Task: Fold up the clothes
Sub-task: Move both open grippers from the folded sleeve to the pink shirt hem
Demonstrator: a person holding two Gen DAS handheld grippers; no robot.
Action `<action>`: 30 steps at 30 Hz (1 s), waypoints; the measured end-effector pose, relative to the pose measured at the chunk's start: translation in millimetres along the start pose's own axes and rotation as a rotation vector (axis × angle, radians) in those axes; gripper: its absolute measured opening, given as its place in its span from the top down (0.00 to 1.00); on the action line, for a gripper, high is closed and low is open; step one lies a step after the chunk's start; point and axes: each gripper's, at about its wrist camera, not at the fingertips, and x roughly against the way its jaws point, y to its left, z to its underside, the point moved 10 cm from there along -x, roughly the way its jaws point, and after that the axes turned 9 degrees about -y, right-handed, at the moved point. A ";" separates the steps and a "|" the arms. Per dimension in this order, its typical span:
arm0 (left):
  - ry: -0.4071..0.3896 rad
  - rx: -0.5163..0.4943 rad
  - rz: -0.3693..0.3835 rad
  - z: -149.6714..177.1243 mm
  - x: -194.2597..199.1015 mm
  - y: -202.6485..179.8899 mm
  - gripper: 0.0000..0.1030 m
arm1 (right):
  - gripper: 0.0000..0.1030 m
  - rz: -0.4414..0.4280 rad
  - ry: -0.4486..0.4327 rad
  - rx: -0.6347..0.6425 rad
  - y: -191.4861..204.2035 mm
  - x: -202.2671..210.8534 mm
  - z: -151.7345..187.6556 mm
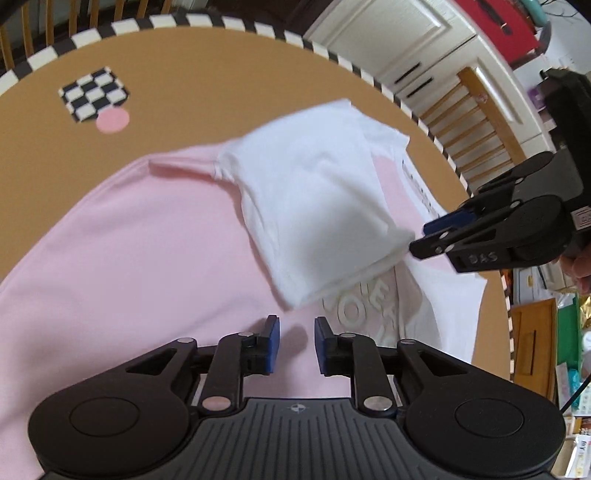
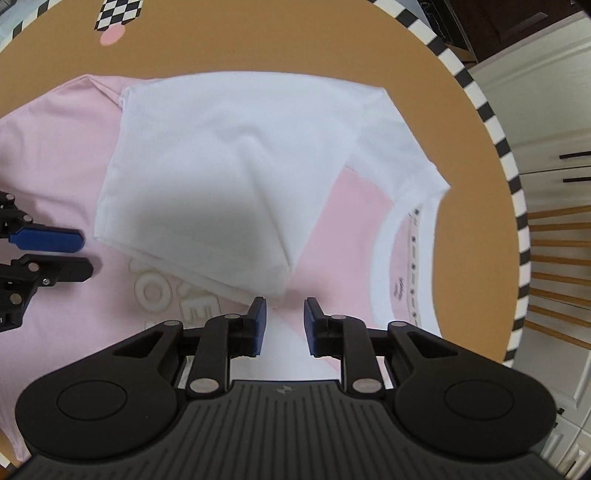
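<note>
Sleeve (image 2: 207, 177) folded onto shirt (image 1: 122, 258); shirt on table (image 1: 177, 74).

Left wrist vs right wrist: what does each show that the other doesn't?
Only left wrist: the red panel up in the background and the clutter of boxes beyond the table.
Only right wrist: the neck label inside the collar.
Both: the pink T-shirt on the brown table, its white sleeve folded over it, the checkerboard marker, and the open left gripper and right gripper.
</note>
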 end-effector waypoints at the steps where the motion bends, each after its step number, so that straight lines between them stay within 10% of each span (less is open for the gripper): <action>1: 0.003 -0.002 0.001 0.7 1.7 -1.5 0.78 | 0.76 0.004 0.000 -0.001 -0.6 3.1 0.9; 10: 0.052 -0.025 0.022 7.9 31.5 0.9 0.61 | 0.69 0.006 -0.068 -0.048 -5.1 25.2 -1.2; 20: -0.116 0.066 0.110 -36.4 11.4 0.8 0.62 | 0.82 -0.016 -0.158 -0.189 -6.7 6.1 -15.3; 30: -0.063 -0.012 0.092 -21.0 -9.2 -6.5 0.63 | 0.72 -0.008 -0.128 -0.292 -7.3 -14.8 5.9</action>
